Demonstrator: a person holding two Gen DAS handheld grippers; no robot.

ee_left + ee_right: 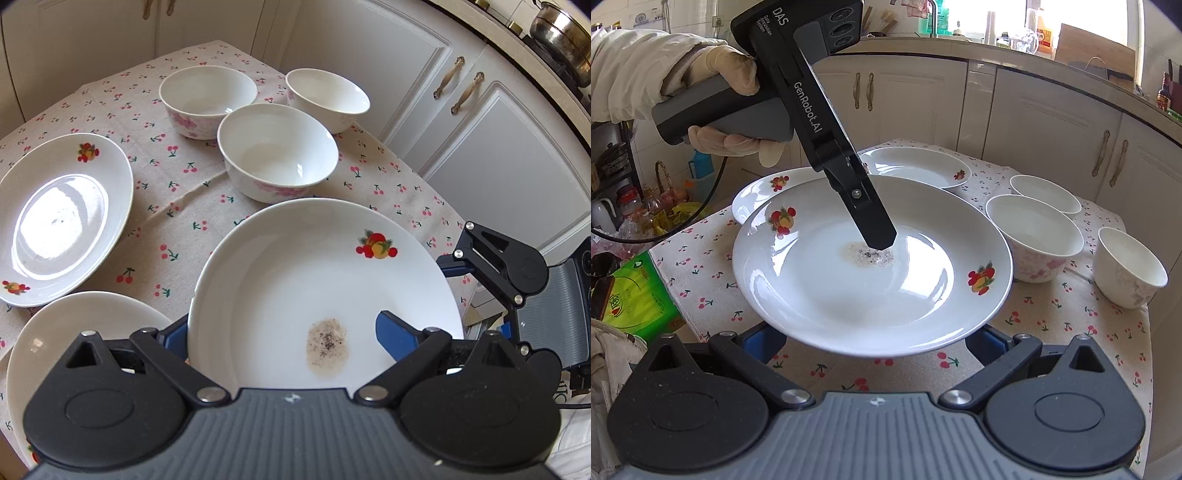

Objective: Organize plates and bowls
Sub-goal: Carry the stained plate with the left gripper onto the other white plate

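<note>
A white plate point(317, 266) with fruit decals and a brown stain is held above the cherry-print table. My left gripper point(284, 332) is shut on its near rim, one finger above and one below; it also shows in the right wrist view point(875, 236). My right gripper point(875, 343) stands wide open below the plate point(871, 280), its blue fingers apart under the rim. Two more plates lie at the left point(62, 218) point(74, 350). Three white bowls point(277, 151) point(207, 99) point(327, 99) stand at the back.
White cabinet doors point(461, 122) flank the table on the right. A steel pot point(561, 33) stands on the counter. A green bag point(635, 295) and clutter lie left of the table. The cloth-covered table's edge point(1145, 332) runs near the bowls.
</note>
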